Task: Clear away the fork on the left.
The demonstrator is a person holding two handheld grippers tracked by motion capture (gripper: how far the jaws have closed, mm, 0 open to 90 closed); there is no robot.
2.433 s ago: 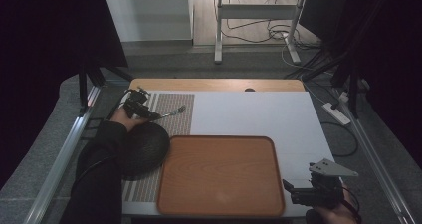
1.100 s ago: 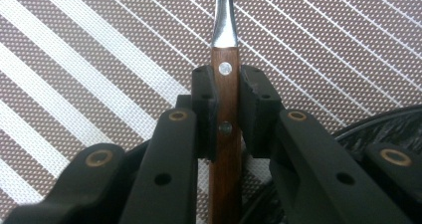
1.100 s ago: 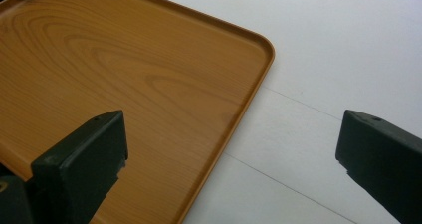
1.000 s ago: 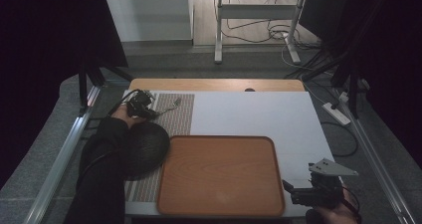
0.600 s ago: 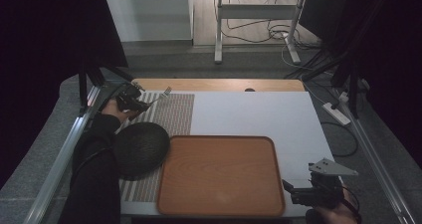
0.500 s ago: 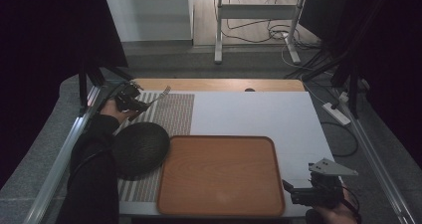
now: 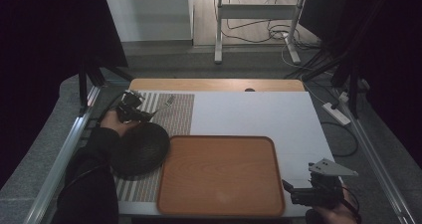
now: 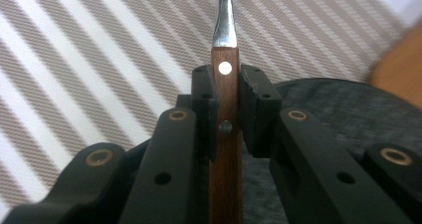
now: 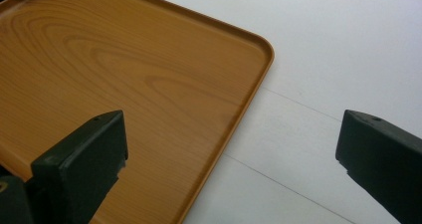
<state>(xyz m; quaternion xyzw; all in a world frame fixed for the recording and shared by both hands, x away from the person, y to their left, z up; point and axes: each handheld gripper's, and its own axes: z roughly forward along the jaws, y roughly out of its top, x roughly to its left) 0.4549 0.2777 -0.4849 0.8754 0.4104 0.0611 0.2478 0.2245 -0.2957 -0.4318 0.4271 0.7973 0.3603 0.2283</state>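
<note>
At the far left of the table, the left gripper is clamped on the wooden handle of a piece of cutlery, its two jaws pressed flat against either side of the riveted handle. The steel shank runs forward out of the grip over a striped placemat; the working end is too small in the high view to tell whether it is a fork, knife or spoon. Just beside and below the gripper sits a dark round bowl, which touches the left edge of an empty wooden tray. At the near right corner, the right gripper hovers with its jaws wide apart and nothing between them, above the white table cover just off the tray's near right corner.

The hold looks narrow: the pads meet the handle on a short stretch only, so the utensil could pivot or slip if swung quickly. With the bowl so close beneath the hand, a low sweep toward the tray could knock it or push it onto the tray rim.
</note>
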